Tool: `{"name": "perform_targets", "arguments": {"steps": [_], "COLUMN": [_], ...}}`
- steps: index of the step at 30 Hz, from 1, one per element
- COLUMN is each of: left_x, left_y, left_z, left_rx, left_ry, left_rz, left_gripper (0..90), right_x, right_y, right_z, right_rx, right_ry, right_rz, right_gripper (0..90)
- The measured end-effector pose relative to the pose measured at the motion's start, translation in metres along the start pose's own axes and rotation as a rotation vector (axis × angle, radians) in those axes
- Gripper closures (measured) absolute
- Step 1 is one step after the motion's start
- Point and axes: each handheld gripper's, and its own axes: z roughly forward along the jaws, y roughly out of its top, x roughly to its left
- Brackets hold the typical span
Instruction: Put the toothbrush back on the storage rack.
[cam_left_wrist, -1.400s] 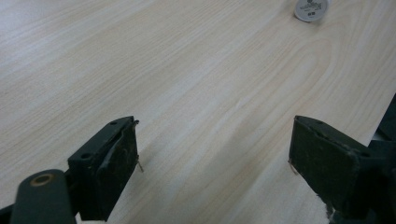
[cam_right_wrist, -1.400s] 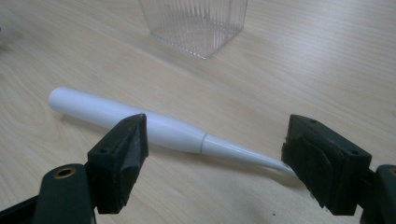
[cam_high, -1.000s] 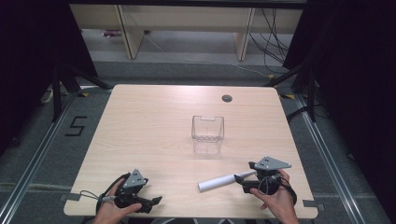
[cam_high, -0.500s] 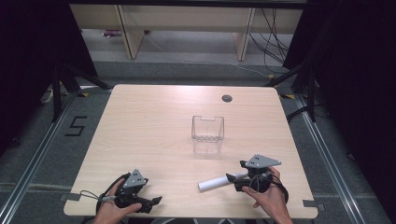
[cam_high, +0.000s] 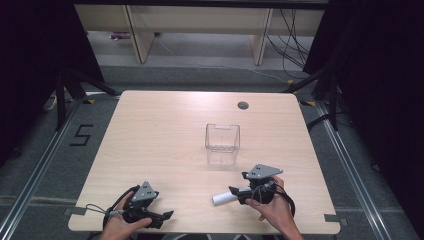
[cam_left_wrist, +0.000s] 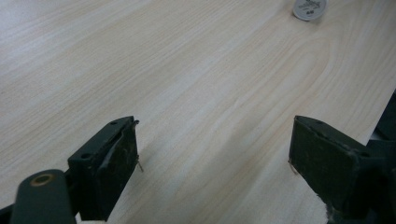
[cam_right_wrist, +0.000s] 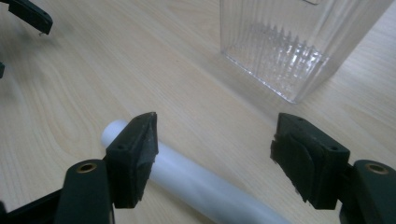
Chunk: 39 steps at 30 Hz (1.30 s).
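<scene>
A white tube (cam_high: 223, 198) lies on the table (cam_high: 165, 140) near its front edge, right of the middle. My right gripper (cam_high: 236, 192) is over the tube's right part, pointing left. In the right gripper view the gripper (cam_right_wrist: 215, 130) is open, and the tube (cam_right_wrist: 196, 182) runs slantwise under its left jaw and on between the jaws. A clear plastic box (cam_high: 222, 138) stands upright just behind; up close, the clear box (cam_right_wrist: 289, 46) looks empty. My left gripper (cam_high: 165, 216) rests at the front left, open (cam_left_wrist: 215, 140) over bare wood, with a round whitish disc (cam_left_wrist: 308, 8), seemingly the tube's end, far ahead.
A dark round grommet hole (cam_high: 243, 105) sits near the table's far edge. Metal floor rails (cam_high: 350, 165) run along both sides of the table, and shelving legs (cam_high: 260, 35) stand behind it. The left gripper's jaw tip (cam_right_wrist: 28, 16) shows at the upper left of the right gripper view.
My right gripper has slid left along the tube and now covers more of it. The tube, the box and the left gripper have stayed put.
</scene>
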Motion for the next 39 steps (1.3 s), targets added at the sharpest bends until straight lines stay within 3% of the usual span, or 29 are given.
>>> {"name": "perform_targets", "arguments": {"steps": [1,3,5,7,10,11,12,14,18,21,24,27,28,32,36,37,39], "left_x": [-0.001,-0.001,-0.001,0.0,0.0,-0.001,-0.001,0.0,0.0,0.0,0.0,-0.001,-0.001,-0.001,-0.001,0.0,0.0], "left_y": [0.0,0.0,0.0,0.0,0.0,0.0,0.0,0.0,0.0,0.0,0.0,0.0,0.0,0.0,0.0,0.0,0.0], "left_z": [0.0,0.0,0.0,0.0,0.0,0.001,0.001,0.0,0.0,0.0,0.0,0.0,0.001,0.0,0.0,0.0,0.0], "left_rx": [-0.007,-0.014,-0.014,0.002,-0.001,-0.014,-0.013,-0.002,-0.002,-0.001,0.001,-0.009,-0.013,-0.015,-0.014,0.001,-0.001], "left_ry": [-0.006,-0.01,-0.011,-0.002,-0.001,-0.01,-0.01,0.001,-0.003,0.001,0.001,-0.008,-0.011,-0.012,-0.012,-0.004,-0.003], "left_rz": [-0.006,-0.014,-0.013,0.003,0.0,-0.015,-0.014,-0.003,-0.002,-0.002,0.0,-0.011,-0.015,-0.014,-0.014,0.004,-0.002], "left_gripper": [14.9,14.9,14.9,14.9,14.9,14.9,14.9,14.9,14.9,14.9,14.9,14.9,14.9,14.9,14.9,14.9,14.9], "right_x": [0.0,0.004,0.003,0.004,0.005,0.006,0.006,0.007,0.01,0.015,0.016,0.02,0.02,0.021,0.024,0.025,0.026], "right_y": [0.001,0.001,0.003,0.004,0.005,0.005,0.005,0.006,0.008,0.009,0.011,0.011,0.012,0.013,0.015,0.015,0.016], "right_z": [0.002,0.004,0.005,0.007,0.008,0.008,0.011,0.012,0.016,0.017,0.022,0.023,0.026,0.029,0.032,0.034,0.037], "right_rx": [0.0,0.004,0.004,0.005,0.007,0.017,0.002,0.016,0.025,0.04,0.029,0.044,0.044,0.048,0.064,0.062,0.069], "right_ry": [0.011,0.007,0.029,0.035,0.044,0.036,0.045,0.055,0.078,0.092,0.112,0.121,0.124,0.134,0.136,0.141,0.147], "right_rz": [-0.011,0.011,-0.022,-0.014,-0.02,0.004,-0.024,-0.032,-0.043,-0.018,-0.087,-0.072,-0.094,-0.113,-0.1,-0.104,-0.123], "right_gripper": [32.5,35.2,38.6,40.7,42.1,42.9,44.5,46.8,55.5,64.6,75.7,79.7,82.6,84.3,86.5,87.3,88.2]}}
